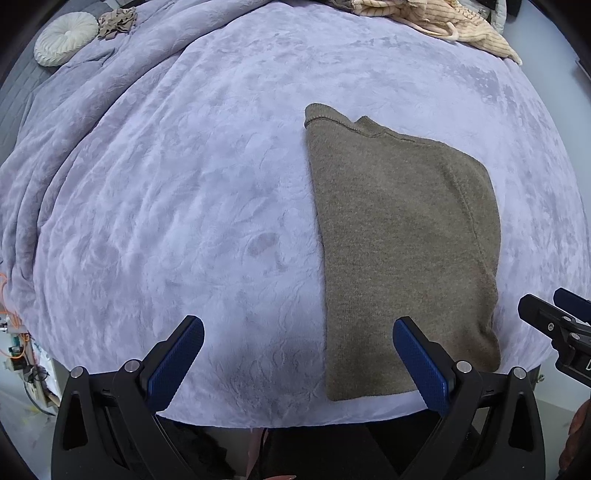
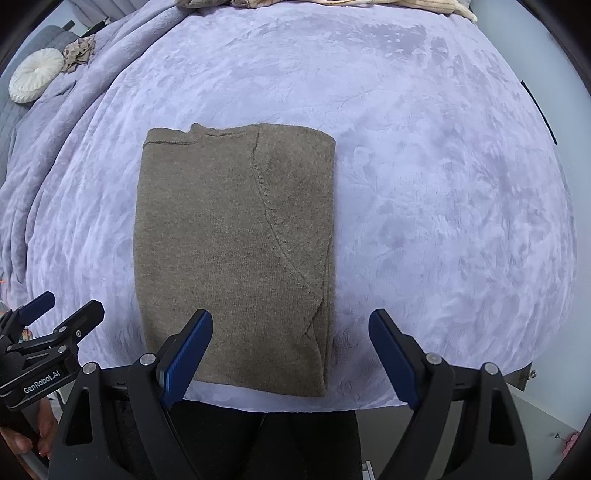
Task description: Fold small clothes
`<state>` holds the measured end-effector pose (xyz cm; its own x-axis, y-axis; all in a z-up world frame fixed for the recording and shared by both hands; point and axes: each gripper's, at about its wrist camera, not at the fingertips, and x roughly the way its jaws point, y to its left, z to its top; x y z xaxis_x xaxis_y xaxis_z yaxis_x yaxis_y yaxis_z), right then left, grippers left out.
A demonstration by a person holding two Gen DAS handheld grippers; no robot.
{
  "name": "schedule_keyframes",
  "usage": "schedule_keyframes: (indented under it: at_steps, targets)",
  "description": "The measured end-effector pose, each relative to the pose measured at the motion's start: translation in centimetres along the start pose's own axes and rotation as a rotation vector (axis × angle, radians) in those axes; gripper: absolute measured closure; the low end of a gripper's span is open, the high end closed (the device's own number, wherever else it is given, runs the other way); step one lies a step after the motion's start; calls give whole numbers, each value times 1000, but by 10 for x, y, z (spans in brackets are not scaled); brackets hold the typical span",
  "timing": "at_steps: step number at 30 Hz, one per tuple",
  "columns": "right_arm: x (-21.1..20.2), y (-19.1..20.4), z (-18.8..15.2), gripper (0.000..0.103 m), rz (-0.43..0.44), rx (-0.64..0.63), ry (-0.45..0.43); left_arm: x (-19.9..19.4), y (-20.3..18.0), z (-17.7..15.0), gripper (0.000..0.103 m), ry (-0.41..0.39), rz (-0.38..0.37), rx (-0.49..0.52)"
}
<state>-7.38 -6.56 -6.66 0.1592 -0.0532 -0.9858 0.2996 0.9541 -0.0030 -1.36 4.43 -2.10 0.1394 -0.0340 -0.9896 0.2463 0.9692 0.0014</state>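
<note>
We note a brown knit garment [image 2: 236, 254] folded into a tall rectangle, lying flat on the lilac blanket [image 2: 443, 221] of the bed, its lower hem just inside the bed's near edge. Our left claw [image 1: 297, 363] is spread wide, nothing between its blue pads; its right pad overlaps the garment's near left part in view. Our right claw [image 2: 290, 354] is likewise spread and empty, above the garment's near right corner. Striped beige clothes [image 1: 443, 22] lie at the far edge, a round white cushion [image 1: 66, 38] toward the far left corner.
</note>
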Motion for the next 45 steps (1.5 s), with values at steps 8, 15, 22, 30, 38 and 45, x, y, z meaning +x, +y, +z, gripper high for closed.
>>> schedule_keyframes:
  at_steps: [8,15,22,30,38,45]
  targets:
    - [2,0,0,14,-2,3,7,2,2,0,1,9,-5,-7]
    - [4,1,-1,14,-1,4,13,4,2,0,1,21,-7,-5]
    - [4,0,-2,14,-3,4,13,5,2,-1,1,22,-2,0]
    - [5,1,-1,14,-2,4,14,6,3,0,1,27,2,7]
    - [5,2,-5,14,-4,4,14,6,3,-2,1,27,6,7]
    - [5,2,-5,14,-4,4,14,6,3,-2,1,24,9,10]
